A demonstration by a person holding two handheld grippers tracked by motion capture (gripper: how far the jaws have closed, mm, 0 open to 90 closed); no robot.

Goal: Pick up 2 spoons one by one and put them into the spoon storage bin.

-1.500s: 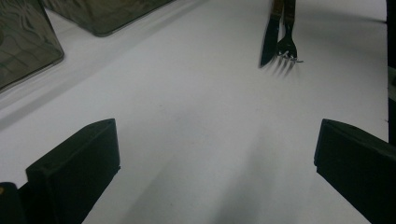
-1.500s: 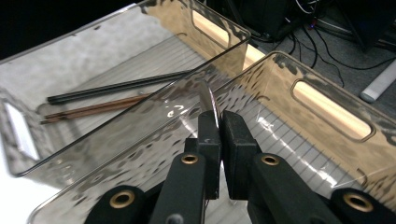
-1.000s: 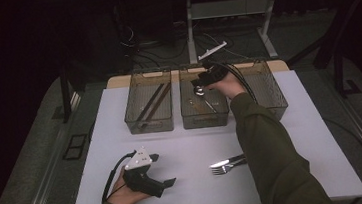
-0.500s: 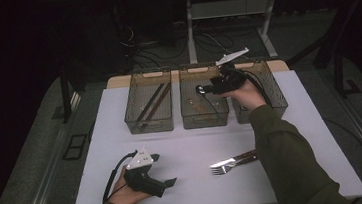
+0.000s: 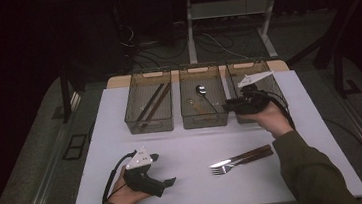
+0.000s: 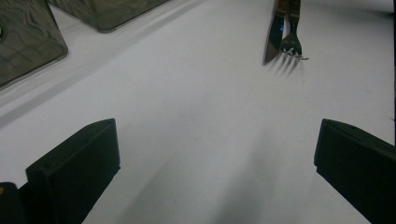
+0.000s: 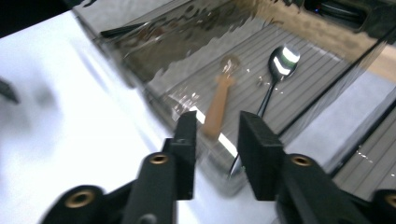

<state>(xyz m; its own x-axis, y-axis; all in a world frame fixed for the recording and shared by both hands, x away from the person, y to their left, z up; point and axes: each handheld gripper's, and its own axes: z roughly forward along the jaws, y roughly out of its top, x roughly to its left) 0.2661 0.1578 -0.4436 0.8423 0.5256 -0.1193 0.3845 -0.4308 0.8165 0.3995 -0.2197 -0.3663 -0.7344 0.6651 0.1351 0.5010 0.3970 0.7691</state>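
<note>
On the white counter (image 5: 193, 146), the left gripper (image 6: 210, 172) rests with fingers spread wide, empty; a knife and steel fork (image 6: 290, 44) lie ahead of them. The right gripper (image 7: 215, 140) holds nothing, its fingers narrowly parted beside the middle smoky clear plastic bin (image 5: 205, 121), which holds a shiny metal spoon (image 7: 275, 74) and a wooden-handled utensil (image 7: 217, 109).

Three mesh bins (image 5: 204, 117) in a row on the surface (image 5: 122, 138). Two dark chopsticks (image 5: 152, 102) in the left bin. One metal spoon (image 5: 201, 90) and one wooden spoon (image 7: 218, 106) in the middle bin. One fork (image 5: 225, 168) and one knife (image 5: 242, 155) on the surface.
</note>
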